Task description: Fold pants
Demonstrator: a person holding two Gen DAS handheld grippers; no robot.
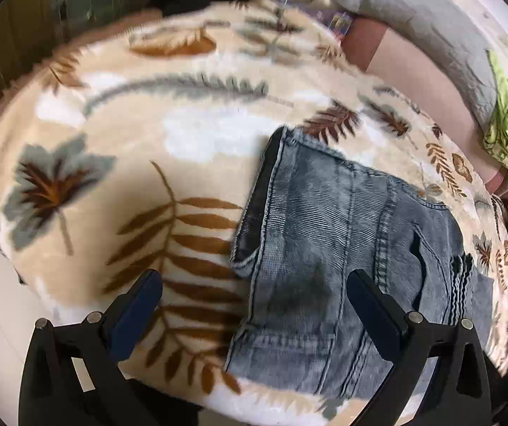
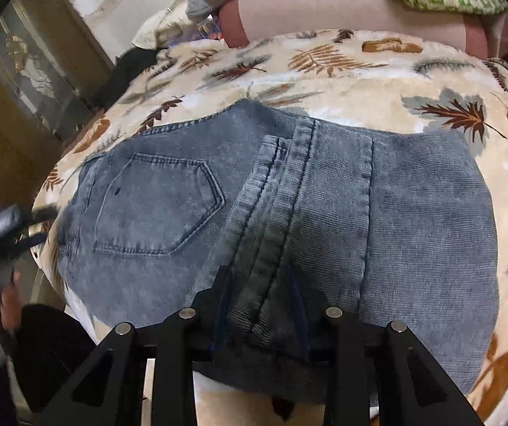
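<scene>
- The pants (image 2: 289, 191) are grey-blue washed jeans, folded into a compact, roughly rectangular bundle that lies flat on the blanket (image 1: 112, 142) of a bed.
- In the right wrist view a back pocket (image 2: 158, 206) with double stitching faces up on the left part of the bundle, and a thick band of stacked seams and hems runs down its middle toward the camera.
- In the left wrist view the same jeans (image 1: 325, 248) show a dark inner lining at one open hem edge and ribbed stitching near a torn slit on the far right side.
- The denim is ribbed and faded, with heavy raised seams; the blanket is plush and cream, printed with brown, rust and grey leaves.
- Behind the blanket lie a grey pillow (image 1: 413, 17), a pink sheet (image 2: 325, 10) and a green patterned cloth (image 1: 506, 124).
- The right gripper (image 2: 259, 305) is narrowed onto the thick seam band at the near edge of the bundle, its dark pads pressed on either side of the folded denim.
- The left gripper (image 1: 254, 284) stands wide apart and holds nothing; one finger hangs over the blanket, the other over the jeans.
</scene>
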